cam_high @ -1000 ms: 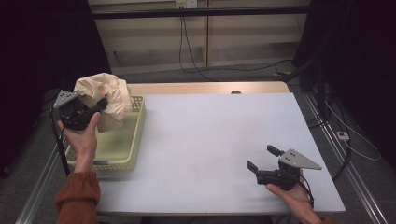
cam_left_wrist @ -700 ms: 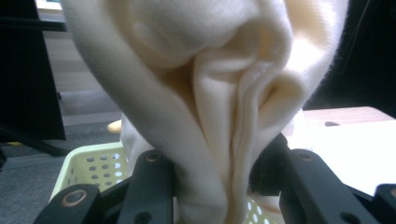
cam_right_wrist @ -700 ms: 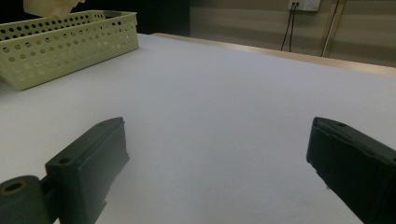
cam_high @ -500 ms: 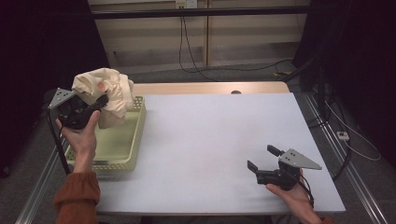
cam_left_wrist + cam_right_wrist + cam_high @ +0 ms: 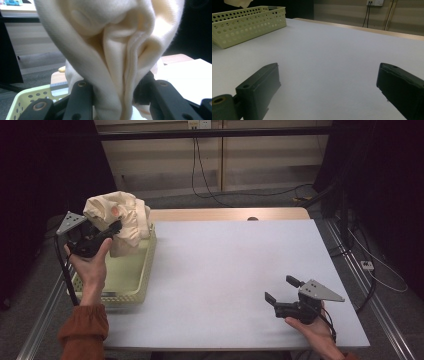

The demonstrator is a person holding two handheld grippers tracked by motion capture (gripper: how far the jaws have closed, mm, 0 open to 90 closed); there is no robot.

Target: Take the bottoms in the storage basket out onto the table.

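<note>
At the upper left of the high view, the left gripper (image 5: 100, 237) holds a cream-coloured cloth (image 5: 120, 217) lifted above a pale green perforated basket (image 5: 142, 272), its jaws clamped on a gathered fold of the fabric. In the left gripper view the cloth (image 5: 110, 50) bunches thickly between the two black jaws, rising in soft folds across the frame, with the basket (image 5: 22, 102) visible at the lower left. The lower end of the cloth appears to hang down to the basket's far end, though whether it rests on the bottom cannot be told. At the lower right of the high view, the right gripper (image 5: 282, 294) rests low over the white surface (image 5: 225, 270), jaws standing well apart with nothing between them; its own view looks across the bare surface (image 5: 329, 50) toward the basket (image 5: 249, 23) at the upper left. The risks from here are likely these: the grip takes only one fold, so the cloth could slide out if pulled sharply, and a trailing end could snag the rim and drag or tip the light basket.
</note>
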